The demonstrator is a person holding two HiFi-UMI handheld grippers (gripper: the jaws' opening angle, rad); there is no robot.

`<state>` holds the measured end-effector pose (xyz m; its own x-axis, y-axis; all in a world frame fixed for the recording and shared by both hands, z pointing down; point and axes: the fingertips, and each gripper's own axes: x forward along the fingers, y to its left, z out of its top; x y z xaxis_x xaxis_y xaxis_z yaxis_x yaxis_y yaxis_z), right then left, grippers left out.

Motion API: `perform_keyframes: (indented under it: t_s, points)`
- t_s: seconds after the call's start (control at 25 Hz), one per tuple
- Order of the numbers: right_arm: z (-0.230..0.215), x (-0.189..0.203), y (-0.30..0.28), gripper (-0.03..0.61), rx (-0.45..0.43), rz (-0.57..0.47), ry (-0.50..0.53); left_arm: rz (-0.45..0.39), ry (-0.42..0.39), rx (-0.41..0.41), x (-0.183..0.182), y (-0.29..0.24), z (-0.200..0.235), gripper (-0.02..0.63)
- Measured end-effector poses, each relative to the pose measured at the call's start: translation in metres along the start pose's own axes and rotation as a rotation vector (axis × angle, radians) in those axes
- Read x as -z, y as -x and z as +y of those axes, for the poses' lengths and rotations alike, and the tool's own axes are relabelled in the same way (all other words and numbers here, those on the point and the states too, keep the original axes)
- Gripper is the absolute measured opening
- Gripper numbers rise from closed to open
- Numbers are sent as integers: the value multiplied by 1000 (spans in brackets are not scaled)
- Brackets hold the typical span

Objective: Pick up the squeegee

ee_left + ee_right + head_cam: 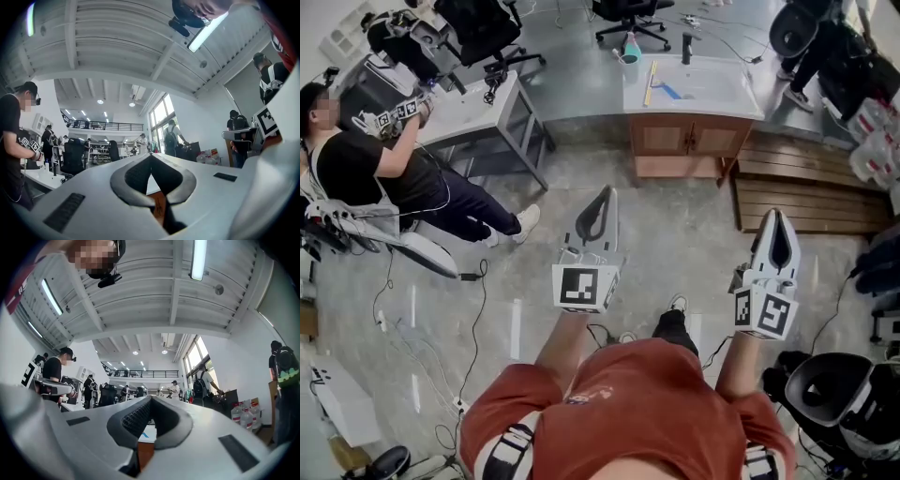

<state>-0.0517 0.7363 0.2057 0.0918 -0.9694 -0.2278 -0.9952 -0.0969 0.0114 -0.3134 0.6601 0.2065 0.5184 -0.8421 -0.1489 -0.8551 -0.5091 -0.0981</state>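
Note:
A long thin yellow tool with a blue piece beside it, probably the squeegee (650, 82), lies on the white counter (712, 89) of a wooden cabinet ahead, across bare floor. My left gripper (605, 194) points toward it with its jaws shut and nothing between them. My right gripper (777, 217) is held level beside it, also shut and empty. In the left gripper view the left gripper (151, 156) shows its pads meeting. In the right gripper view the right gripper (151, 399) is closed, and a strip of the white counter (148, 433) shows below the tips.
A teal bottle (630, 49) and a black faucet (687, 47) stand on the counter. A seated person (366, 169) works at a grey table (478, 112) on the left. A wooden pallet (806, 192) lies to the right, office chairs (628, 19) stand behind, and cables (469, 356) run across the floor.

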Motion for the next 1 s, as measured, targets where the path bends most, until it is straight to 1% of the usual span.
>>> perform_keyframes:
  t_s: [0.36,0.6,0.88,1.0]
  points:
    - [-53,37,-73,6,-46,26,-26,22,-5,-21,21,-90,-24,17]
    - [-91,40,-112,6,-59,19,-43,23,-20,-13,20,-138,-49,17]
    - [-150,41,-158,6,-57,21,0,-14,0,3,20,-203,-83,17]
    - [-171,43,-174,6,-70,13,2,-18,-5,5,22,-228,-98,17]
